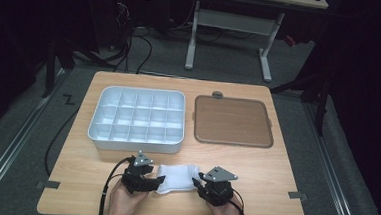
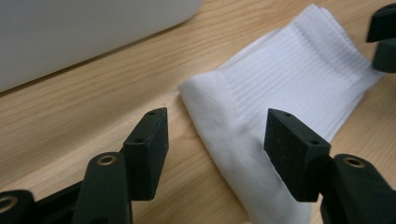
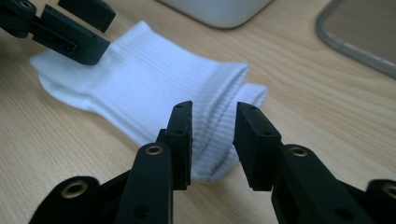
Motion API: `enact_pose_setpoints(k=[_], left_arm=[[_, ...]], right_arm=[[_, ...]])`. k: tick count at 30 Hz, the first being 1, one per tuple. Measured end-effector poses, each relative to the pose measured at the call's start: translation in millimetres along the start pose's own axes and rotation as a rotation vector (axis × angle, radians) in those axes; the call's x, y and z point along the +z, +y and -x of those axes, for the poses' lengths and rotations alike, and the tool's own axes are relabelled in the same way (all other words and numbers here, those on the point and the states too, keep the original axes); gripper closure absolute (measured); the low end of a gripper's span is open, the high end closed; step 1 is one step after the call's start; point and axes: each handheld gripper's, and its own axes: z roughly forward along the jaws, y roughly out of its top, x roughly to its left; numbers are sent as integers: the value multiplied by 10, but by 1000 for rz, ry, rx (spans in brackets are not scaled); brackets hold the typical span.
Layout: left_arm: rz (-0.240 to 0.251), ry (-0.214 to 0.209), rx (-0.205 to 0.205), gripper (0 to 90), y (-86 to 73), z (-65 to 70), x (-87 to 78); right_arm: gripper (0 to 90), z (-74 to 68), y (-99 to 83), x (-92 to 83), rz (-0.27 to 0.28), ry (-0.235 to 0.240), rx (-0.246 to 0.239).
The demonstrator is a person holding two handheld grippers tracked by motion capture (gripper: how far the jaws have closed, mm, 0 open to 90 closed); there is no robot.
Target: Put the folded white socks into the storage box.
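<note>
A white sock (image 1: 176, 179) lies folded on the near edge of the wooden table (image 1: 275, 163), right in front of the person, between the two grippers. Behind it sit a white tray with many small compartments (image 1: 136, 118) and, to its right, a flat brown lid (image 1: 232, 121).

The left gripper (image 1: 146, 177) is at the sock's left end with its jaws spread wide — one jaw over bare wood, the other above the folded fabric, nothing pinched. The right gripper (image 3: 212, 140) is at the other end, jaws partly apart and straddling the ribbed cuff; whether the pads actually touch the cloth I cannot tell.

The sock looks soft, light and limp. It should give under the pads and droop from wherever it is lifted, so a hold at one end alone would probably let the fold fall open. The doubled cuff looks like the firmest place to pinch — thick, ribbed, unlikely to slip.
</note>
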Motion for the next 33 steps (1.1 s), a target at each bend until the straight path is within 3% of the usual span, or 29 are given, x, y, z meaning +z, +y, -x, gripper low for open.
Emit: enact_pose_setpoints(k=[3, 7, 11, 15, 19, 29, 33], left_arm=[[10, 7, -25, 403, 75, -34, 32], [4, -1, -45, 400, 135, -50, 86], [-4, 6, -43, 387, 165, -60, 102], [-12, 7, -46, 386, 182, -74, 118], [-11, 0, -60, 391, 191, -72, 140], [-31, -7, -81, 408, 189, -34, 249], [-58, -12, -97, 465, 173, -29, 275]], right_arm=[[719, 40, 30, -68, 20, 21, 28], [762, 14, 96, -89, 29, 45, 15], [776, -68, 178, -14, 34, 79, -14], [792, -143, 223, 107, 27, 108, -12], [808, -226, 242, 170, 21, 118, -25], [841, -254, 165, 254, -9, 127, -21], [844, -257, 159, 273, -22, 121, -25]])
